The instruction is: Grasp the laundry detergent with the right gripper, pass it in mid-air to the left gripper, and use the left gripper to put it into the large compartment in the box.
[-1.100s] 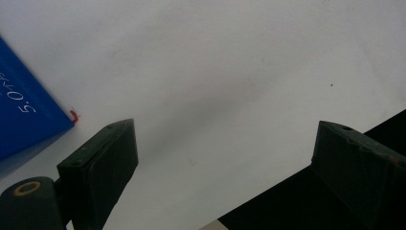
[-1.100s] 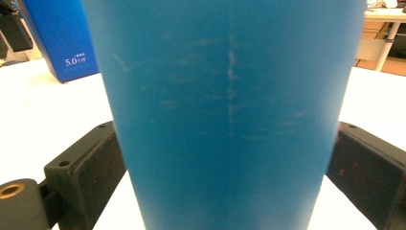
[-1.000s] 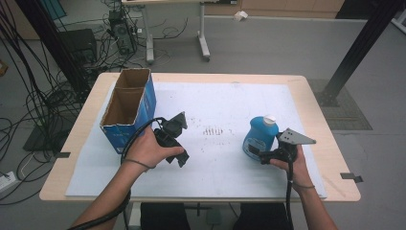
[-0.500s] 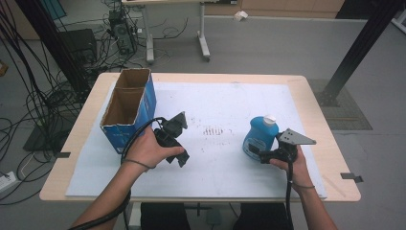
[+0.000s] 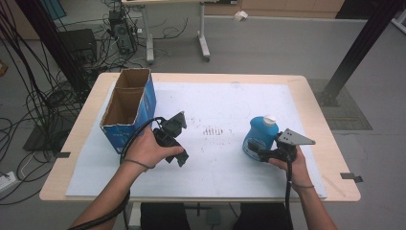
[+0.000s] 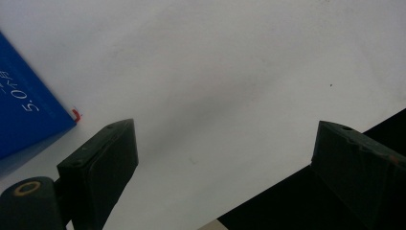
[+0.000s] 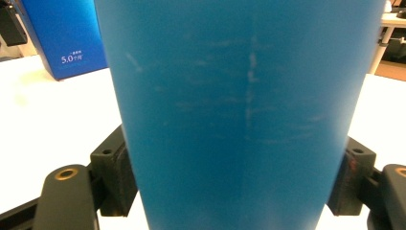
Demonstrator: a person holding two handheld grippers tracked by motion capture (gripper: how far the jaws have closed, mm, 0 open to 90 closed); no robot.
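Your right claw has just been closing, and its jaws now press both sides of the blue bottle, which stands upright on the worktop. Well left of the bottle, your left claw is wide and holds nothing, just beside the blue carton.

Grey floor, tangled cables, second desk.

One bottle, one box.

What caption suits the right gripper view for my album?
Right tongs closing around an upright blue bottle, blue box behind.
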